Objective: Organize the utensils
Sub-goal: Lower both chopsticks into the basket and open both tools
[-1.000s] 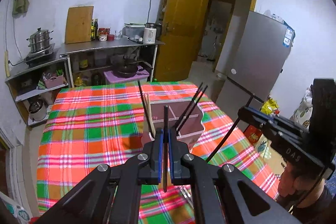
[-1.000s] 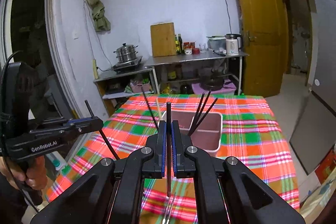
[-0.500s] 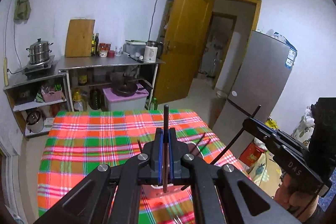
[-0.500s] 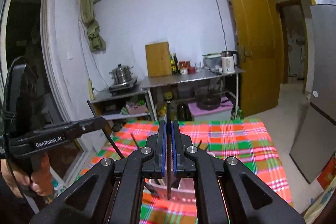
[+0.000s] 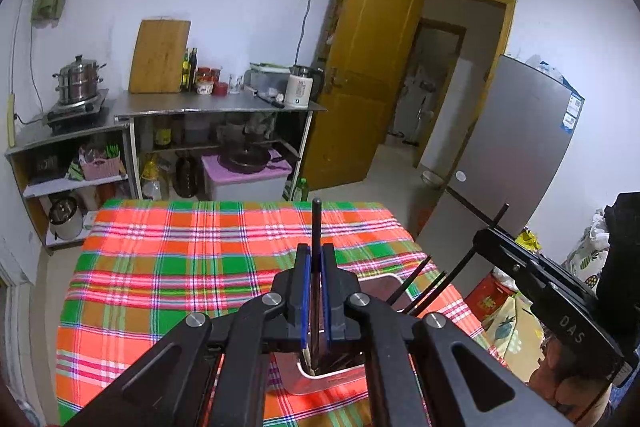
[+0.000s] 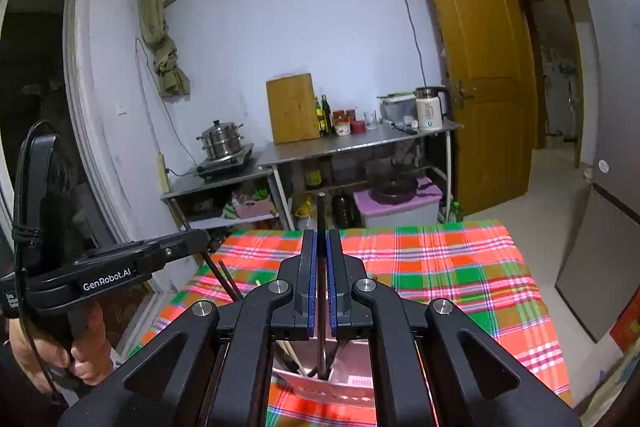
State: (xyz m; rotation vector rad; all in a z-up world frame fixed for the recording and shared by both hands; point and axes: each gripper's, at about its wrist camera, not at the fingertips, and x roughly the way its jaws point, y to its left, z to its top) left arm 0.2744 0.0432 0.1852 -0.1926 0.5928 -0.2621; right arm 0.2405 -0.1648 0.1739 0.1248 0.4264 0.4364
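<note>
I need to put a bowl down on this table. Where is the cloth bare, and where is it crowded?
Bare: the plaid tablecloth from the pink utensil bin out to its left and far edges. Crowded: the bin, where the left gripper and right gripper each hold a black chopstick over it, beside others leaning inside.

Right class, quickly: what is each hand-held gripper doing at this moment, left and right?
Left hand-held gripper: closed on a black chopstick, above the pink holder.
Right hand-held gripper: closed on a dark chopstick, tip down in the holder.
</note>
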